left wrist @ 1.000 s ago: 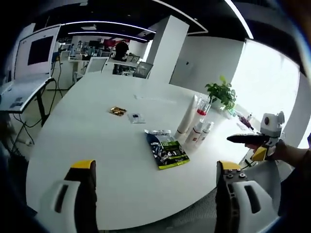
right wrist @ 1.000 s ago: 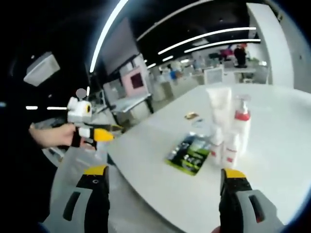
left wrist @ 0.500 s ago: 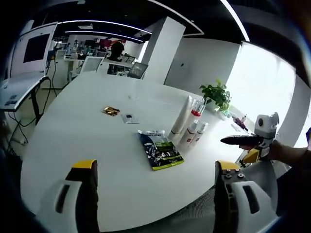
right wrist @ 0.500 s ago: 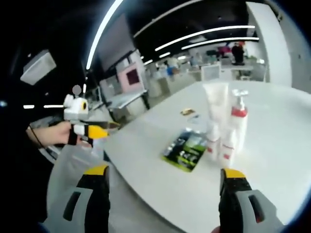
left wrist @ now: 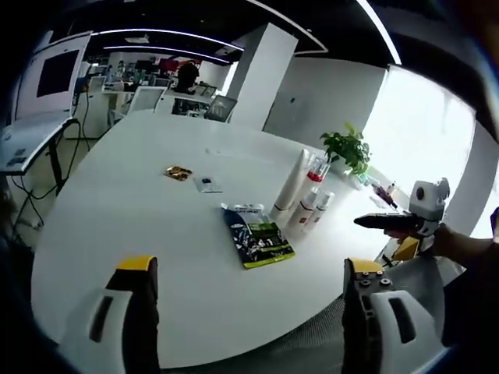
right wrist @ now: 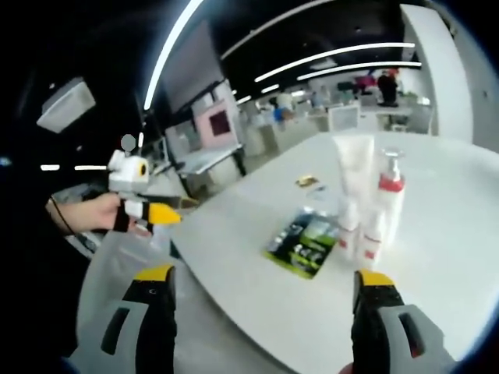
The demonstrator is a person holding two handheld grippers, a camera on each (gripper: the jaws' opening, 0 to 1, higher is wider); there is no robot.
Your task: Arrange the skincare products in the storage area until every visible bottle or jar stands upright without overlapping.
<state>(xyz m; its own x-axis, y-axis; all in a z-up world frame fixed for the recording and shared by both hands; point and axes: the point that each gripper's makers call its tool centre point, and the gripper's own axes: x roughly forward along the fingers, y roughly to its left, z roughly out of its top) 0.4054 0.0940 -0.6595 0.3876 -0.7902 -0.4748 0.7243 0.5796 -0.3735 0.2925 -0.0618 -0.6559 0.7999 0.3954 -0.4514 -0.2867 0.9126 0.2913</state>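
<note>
You are holding both tongs, left (left wrist: 245, 312) and right (right wrist: 263, 319), released, off the surface (left wrist: 140, 226). Four bottles (left wrist: 306, 204) (white, red-accented) are standing upright, clustered beside one green packet (left wrist: 257, 239).

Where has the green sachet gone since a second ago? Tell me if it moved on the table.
No. The green sachet still lies flat just beside the white tube and pump bottle; only the camera shifted.

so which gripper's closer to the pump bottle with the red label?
Right, though not by much. The right gripper hangs off the table edge beside the pump bottle. The left gripper hangs off the edge beyond the green packet. Both are open and clear of the table.
</note>
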